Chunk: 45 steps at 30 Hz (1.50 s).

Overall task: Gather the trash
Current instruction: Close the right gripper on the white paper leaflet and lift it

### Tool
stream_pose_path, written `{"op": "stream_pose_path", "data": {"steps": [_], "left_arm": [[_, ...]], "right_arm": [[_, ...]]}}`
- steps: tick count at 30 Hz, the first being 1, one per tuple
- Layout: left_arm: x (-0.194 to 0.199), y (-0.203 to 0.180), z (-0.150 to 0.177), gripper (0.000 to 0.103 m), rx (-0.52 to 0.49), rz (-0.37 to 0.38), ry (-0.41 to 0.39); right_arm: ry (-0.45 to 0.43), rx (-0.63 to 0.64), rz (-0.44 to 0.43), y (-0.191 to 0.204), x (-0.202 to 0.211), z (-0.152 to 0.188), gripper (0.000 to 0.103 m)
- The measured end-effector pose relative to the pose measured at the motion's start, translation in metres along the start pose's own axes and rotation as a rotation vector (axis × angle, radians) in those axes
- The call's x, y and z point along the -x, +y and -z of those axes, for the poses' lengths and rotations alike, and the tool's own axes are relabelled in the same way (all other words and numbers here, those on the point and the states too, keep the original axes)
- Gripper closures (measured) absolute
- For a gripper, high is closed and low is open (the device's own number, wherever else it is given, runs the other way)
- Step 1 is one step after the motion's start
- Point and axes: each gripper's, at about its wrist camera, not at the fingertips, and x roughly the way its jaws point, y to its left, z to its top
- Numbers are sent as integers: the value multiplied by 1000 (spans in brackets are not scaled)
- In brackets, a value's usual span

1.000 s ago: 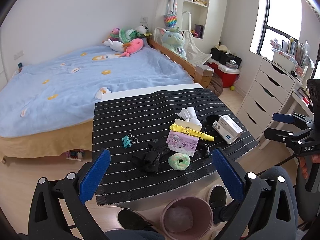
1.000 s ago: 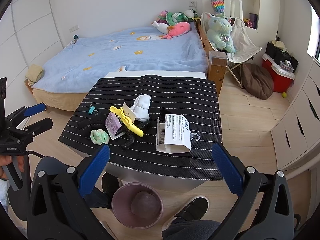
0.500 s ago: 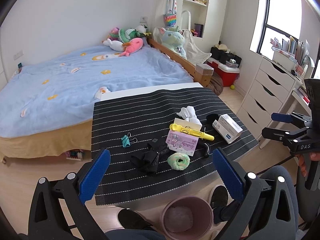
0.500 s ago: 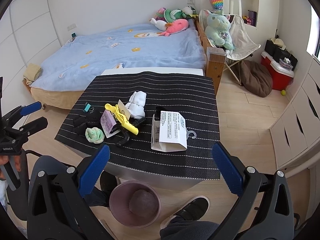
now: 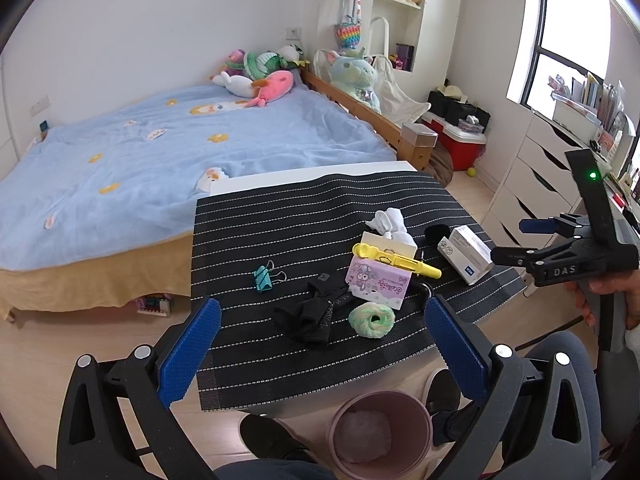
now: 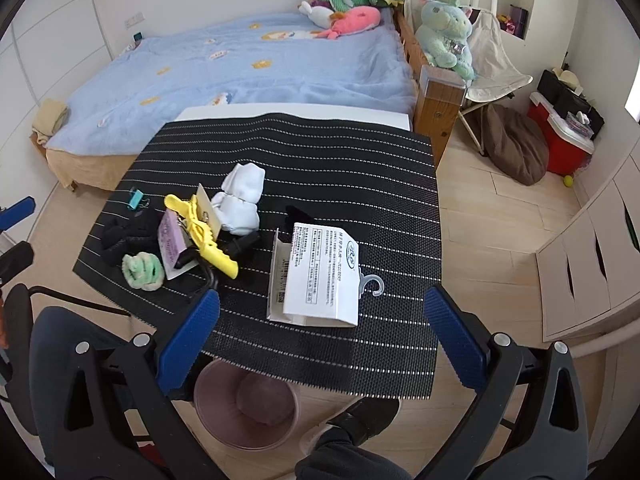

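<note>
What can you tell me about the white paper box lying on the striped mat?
The white paper box looks like thin, flattened card packaging. Its top face carries dense printed text and a small round blue logo; a narrower printed panel shows along its left side. A clear plastic hanger hook sticks out at its right edge. It lies flat on the black striped mat, apart from the other items.

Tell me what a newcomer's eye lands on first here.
First, the black striped mat on the table, with a clutter near its front left: a yellow clip, white socks and a white box lying flat. Below the table's front edge stands a pink bin, and behind lies a blue bed with plush toys at its head.
</note>
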Motion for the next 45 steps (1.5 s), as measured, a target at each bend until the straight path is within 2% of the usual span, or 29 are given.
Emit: {"op": "stream_pose_path", "data": {"steps": [8, 13, 15, 16, 18, 19, 31, 39, 45], "left_arm": [[-5, 6, 4, 5, 12, -9, 18], [-7, 9, 5, 5, 15, -13, 27], [-7, 10, 5, 5, 16, -14, 29], [-8, 11, 6, 5, 18, -16, 31], [-9, 13, 6, 5, 23, -14, 33], [-9, 13, 6, 5, 24, -12, 33], [-13, 12, 6, 5, 19, -10, 36], [-22, 14, 0, 5, 10, -9, 53], [-42, 20, -5, 5, 22, 18, 106]], "right_arm": [[102, 31, -4, 0, -40, -11, 3], [128, 49, -13, 1, -52, -12, 4], [140, 54, -16, 2, -54, -11, 16], [151, 55, -14, 2, -56, -11, 26], [155, 57, -17, 4, -57, -10, 31], [152, 57, -19, 3, -57, -11, 37], [79, 16, -45, -1, -35, -9, 61], [-9, -25, -84, -2, -1, -11, 64], [-36, -36, -104, -1, 14, -11, 64]]}}
